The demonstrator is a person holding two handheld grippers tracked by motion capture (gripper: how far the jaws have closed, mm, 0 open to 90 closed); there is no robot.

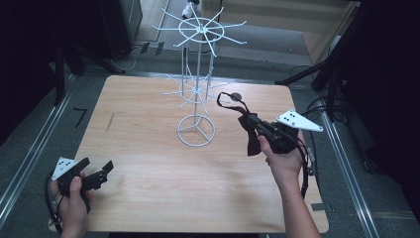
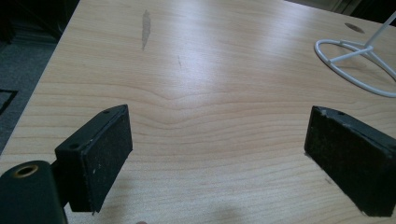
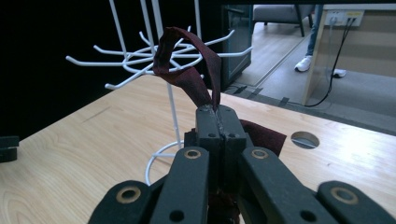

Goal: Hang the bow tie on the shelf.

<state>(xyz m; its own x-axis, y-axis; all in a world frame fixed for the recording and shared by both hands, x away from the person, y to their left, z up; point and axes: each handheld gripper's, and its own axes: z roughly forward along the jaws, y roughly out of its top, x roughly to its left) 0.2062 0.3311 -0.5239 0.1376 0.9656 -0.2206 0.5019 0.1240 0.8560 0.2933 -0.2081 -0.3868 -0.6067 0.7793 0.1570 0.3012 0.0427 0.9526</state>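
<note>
1. Overhead, a white wire rack (image 1: pixel 197 74) stands at the far middle of a wooden table (image 1: pixel 148 183). Right of the rack, the right gripper (image 1: pixel 253 121) lifts a dark red strap (image 1: pixel 243 116), its loop toward the rack. The left gripper (image 1: pixel 101 173) rests well left of the rack, near the table's front corner.
2. Left gripper view: jaws spread wide over bare wood; the rack's ring base (image 2: pixel 357 63) lies ahead to the right.
3. Right gripper view: jaws pressed together, pinching the strap (image 3: pixel 189 70), whose loop rises before the rack's hooks (image 3: pixel 140 56).

Rack (image 1: pixel 197 99) stands on table (image 1: pixel 148 163), centre-back.
</note>
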